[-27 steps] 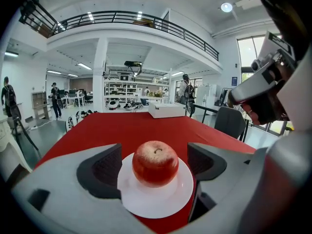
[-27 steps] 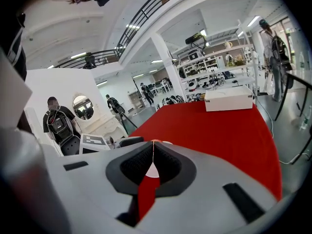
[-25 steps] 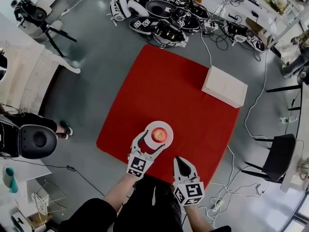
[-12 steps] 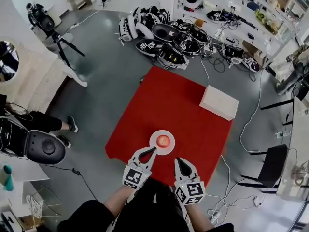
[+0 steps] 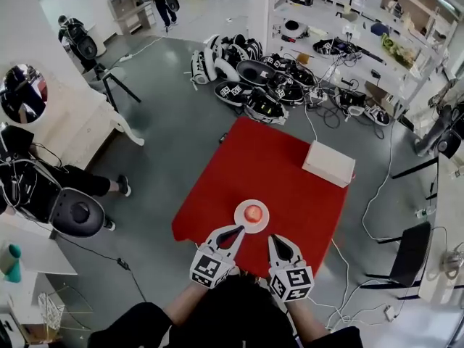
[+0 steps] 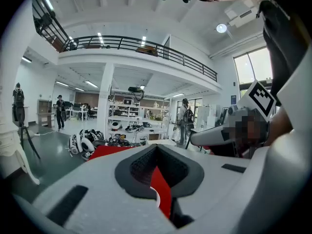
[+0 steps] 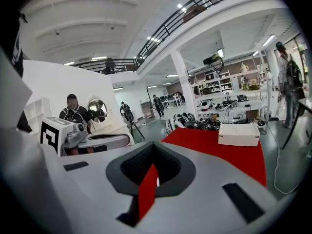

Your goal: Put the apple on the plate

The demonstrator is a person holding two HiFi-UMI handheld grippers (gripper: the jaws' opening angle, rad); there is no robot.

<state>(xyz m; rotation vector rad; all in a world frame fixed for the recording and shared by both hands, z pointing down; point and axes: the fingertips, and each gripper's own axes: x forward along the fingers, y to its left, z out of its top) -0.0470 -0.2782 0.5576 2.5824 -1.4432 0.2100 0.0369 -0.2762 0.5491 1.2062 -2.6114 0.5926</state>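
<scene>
The red mat [image 5: 239, 165] lies flat on the grey floor, w/ a white box [image 5: 328, 163] near its far right corner, well apart from the work. Both claws hang at the near edge of the mat. The left gripper [image 5: 236, 230] has its jaws pressed together w/ nothing in them, and the right gripper [image 5: 276, 241] is the same: closed and empty. The plate [image 5: 240, 209] sits just beyond their tips, and the apple [image 5: 253, 213] is already on it, approx. in the middle.

So the task looks finished, and I judge the step in hand is only to pull away. To do it well, keep both pairs of jaws closed and move them up and toward the body. They should go not over the plate, because the left tip is very near the rim and a small touch can push the plate or roll the apple.

Hard to see: the apple is too small to tell how it rests. In both gripper views the jaws cover nearly everything, so only a thin strip of red and a bit of white show through the slit, no apple. The forearms are cut off at the bottom edge
</scene>
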